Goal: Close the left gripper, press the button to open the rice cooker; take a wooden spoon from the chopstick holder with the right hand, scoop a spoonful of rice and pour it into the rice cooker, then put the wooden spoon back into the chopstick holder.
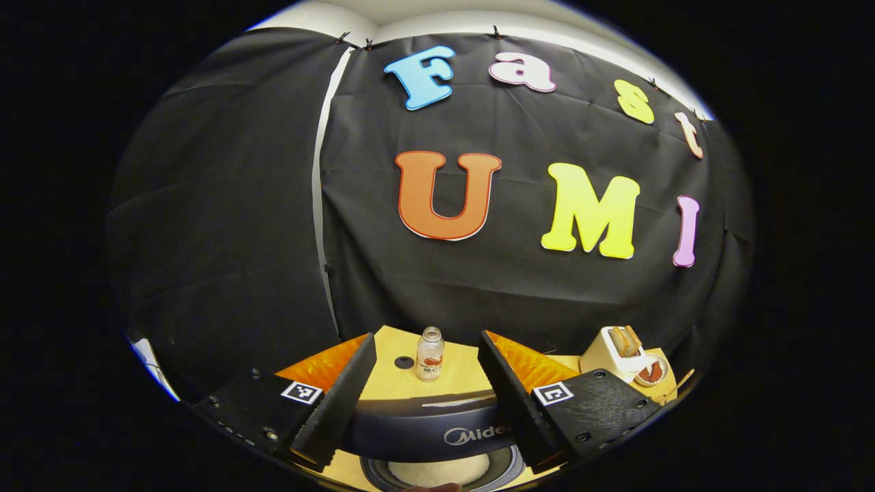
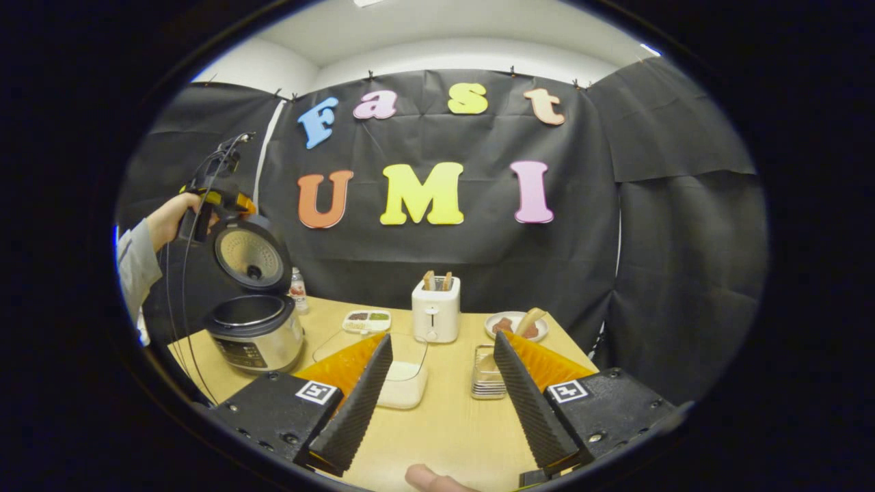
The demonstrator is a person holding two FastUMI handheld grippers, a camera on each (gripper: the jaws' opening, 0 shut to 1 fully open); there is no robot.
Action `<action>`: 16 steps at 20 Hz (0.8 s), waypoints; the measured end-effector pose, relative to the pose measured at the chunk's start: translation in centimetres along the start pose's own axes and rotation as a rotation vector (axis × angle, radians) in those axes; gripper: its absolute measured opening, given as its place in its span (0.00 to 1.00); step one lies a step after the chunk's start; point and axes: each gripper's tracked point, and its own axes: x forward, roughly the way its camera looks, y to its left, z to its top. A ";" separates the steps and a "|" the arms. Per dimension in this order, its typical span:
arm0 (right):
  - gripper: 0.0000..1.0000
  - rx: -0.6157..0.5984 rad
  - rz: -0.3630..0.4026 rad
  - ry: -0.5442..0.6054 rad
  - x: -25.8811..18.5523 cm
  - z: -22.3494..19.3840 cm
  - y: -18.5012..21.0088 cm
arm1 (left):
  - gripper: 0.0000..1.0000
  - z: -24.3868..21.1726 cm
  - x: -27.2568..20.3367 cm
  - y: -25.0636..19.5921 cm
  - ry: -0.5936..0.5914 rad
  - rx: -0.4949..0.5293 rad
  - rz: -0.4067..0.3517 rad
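Desk [image 2: 451, 430]: pale wood surface, lying across the lower half of the right gripper view; black cloth is hanging behind it as the booth wall, with a white wall and ceiling showing above the cloth.

Rice cooker [image 2: 256, 335]: standing at the left of the right gripper view, on the desk's left end. Its lid [image 2: 249, 256] is standing open and upright, inner face turned toward the camera. In the left gripper view the cooker's dark rim [image 1: 437, 427] is lying at the bottom centre, with the pot opening below it.

Small bottle [image 1: 430, 353]: standing upright on the desk beyond the cooker, centre of the left gripper view.

Toaster [image 2: 436, 309]: white, standing at mid-desk, two slices sticking up from its slots.

Shallow tray [image 2: 367, 320]: sitting left of the toaster, holding dark and green fillings in compartments.

Plate [image 2: 517, 325]: sitting right of the toaster, carrying reddish pieces and a pale stick-like piece.

White container [image 2: 403, 386]: lying at frame centre, contents not discernible.

Metal holder [image 2: 487, 376]: standing just right of it.

Right hand-held gripper [image 2: 443, 396]: fingers spreading wide, gripping nothing.

Left hand-held gripper [image 1: 427, 393]: fingers spreading wide above the cooker, gripping nothing; a hand [image 2: 171, 219] is holding it at upper left of the right gripper view.
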 end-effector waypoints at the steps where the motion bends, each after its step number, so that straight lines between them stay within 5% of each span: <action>1: 0.97 0.000 -0.007 -0.004 -0.3 0.0 -0.2 | 0.97 -0.8 -0.7 -0.2 0.000 0.010 -0.003; 16: 0.97 -0.003 -0.015 -0.010 -3.9 -0.3 1.0 | 0.97 -14.3 -5.4 -2.3 0.119 0.037 -0.024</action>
